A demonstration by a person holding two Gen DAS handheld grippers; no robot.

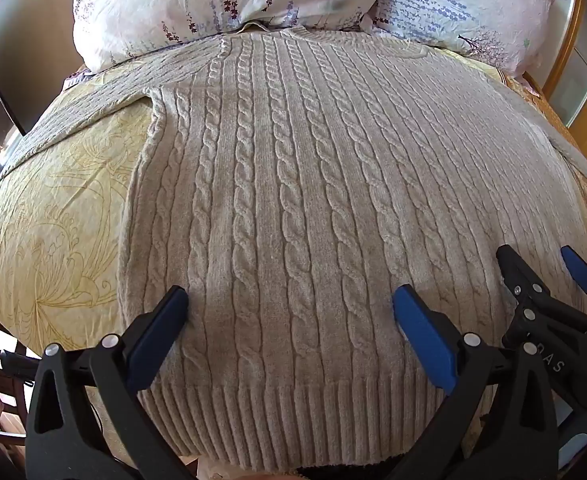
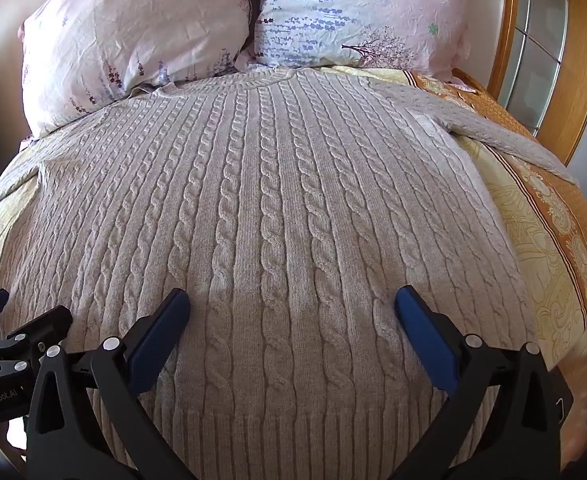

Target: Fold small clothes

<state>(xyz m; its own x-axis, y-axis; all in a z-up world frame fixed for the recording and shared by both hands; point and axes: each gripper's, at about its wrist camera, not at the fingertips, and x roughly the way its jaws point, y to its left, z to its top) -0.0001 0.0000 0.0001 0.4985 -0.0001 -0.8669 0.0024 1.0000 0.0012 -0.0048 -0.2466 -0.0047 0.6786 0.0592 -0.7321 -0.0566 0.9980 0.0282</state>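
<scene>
The beige cable-knit sweater (image 1: pixel 293 200) lies flat on the bed (image 1: pixel 65 208) for folding; left gripper (image 1: pixel 289 312) and right gripper (image 2: pixel 293 312) hover, fingers apart.

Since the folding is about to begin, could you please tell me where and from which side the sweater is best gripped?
I would grip the ribbed hem at its two bottom corners, coming in from the near edge. The sweater lies flat, its collar toward the pillows, so the hem is the closest free edge. The left gripper and right gripper are both open just above it.
</scene>
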